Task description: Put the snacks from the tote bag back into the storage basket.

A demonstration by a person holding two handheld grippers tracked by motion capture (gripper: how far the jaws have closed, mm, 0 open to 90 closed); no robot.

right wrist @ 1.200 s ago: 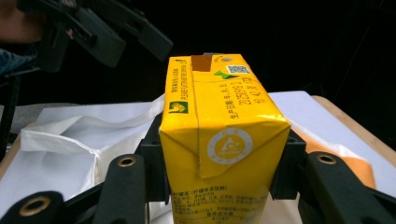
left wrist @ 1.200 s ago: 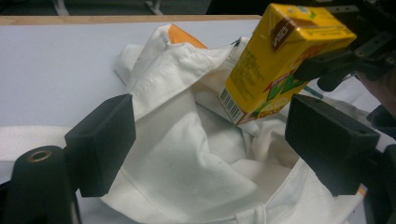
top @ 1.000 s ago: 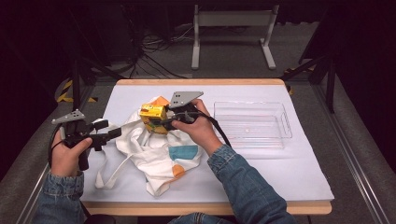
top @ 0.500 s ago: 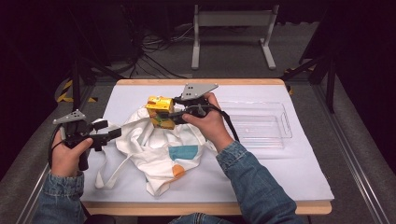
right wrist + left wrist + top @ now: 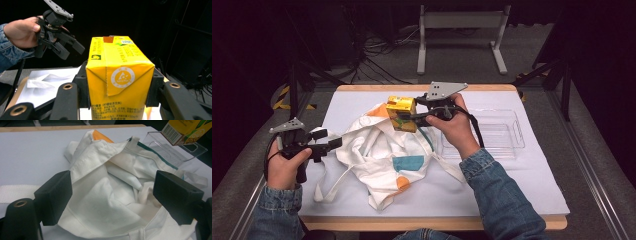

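Clamped from both sides, the yellow drink carton [image 5: 117, 77] sits upright between the black fingers [image 5: 83, 85] of the right gripper [image 5: 408, 117], held in the air above the far part of the table [image 5: 532, 195], over the far edge of the white cloth bag [image 5: 384, 155]. Its top flap carries a round white emblem with small lettering too fine to read, its side panels hold rows of small print, also unreadable, and the left gripper view catches a barcode on its underside. The left gripper [image 5: 331, 145] rests near the left edge of the table with its fingers [image 5: 53, 195] spread wide apart at the bag's open mouth, pressing on nothing. The bag lies crumpled in the middle of the white sheet, with orange and teal patches and loose straps trailing toward the near edge. A clear plastic tray [image 5: 504, 135] stands just right of the bag, near the right edge, behind the person's right hand [image 5: 454, 127].
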